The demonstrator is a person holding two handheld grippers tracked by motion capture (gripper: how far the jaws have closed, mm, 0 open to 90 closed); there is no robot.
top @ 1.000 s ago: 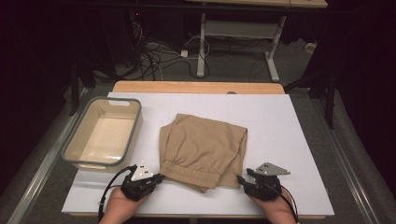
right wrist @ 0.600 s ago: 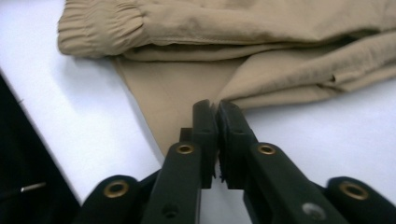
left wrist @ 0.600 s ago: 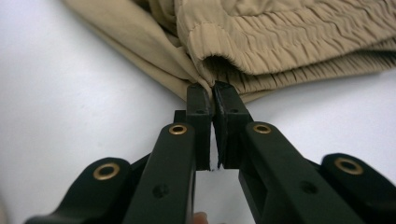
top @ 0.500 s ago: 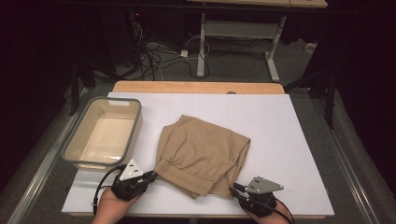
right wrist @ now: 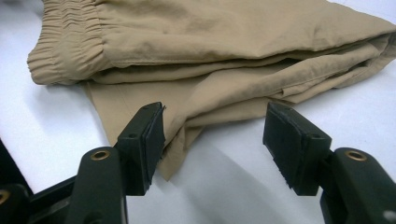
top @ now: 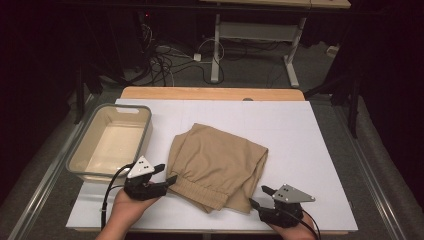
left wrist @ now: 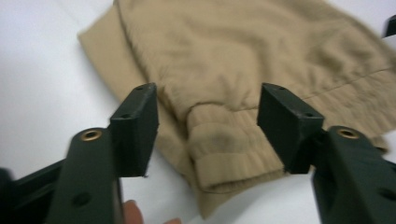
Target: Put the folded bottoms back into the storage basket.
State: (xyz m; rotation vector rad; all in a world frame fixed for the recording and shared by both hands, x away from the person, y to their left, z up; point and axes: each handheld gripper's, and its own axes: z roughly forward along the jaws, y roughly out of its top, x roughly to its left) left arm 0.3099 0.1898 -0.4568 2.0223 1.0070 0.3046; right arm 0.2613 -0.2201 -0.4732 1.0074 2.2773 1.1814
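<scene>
While the folded tan trousers [top: 216,167] lie between them, left tool [top: 167,176] and right tool [top: 259,196] — both just spread — pinch nothing.

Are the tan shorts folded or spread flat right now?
Folded: the tan shorts lie as a compact bundle, with stacked fabric layers showing along their edge in the right gripper view.

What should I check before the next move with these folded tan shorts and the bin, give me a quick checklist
1. Left gripper released: ok; its jaws have just been opening, and the waistband lies between them, unpressed.
2. Right gripper released: ok; jaws just opened, nothing clamped.
3. Tan shorts folded, lying flat on the white board: ok.
4. Plastic bin empty: ok.
5. Bin beside the shorts, apart from them: ok.
6. Fold neat underneath: cannot tell.
</scene>
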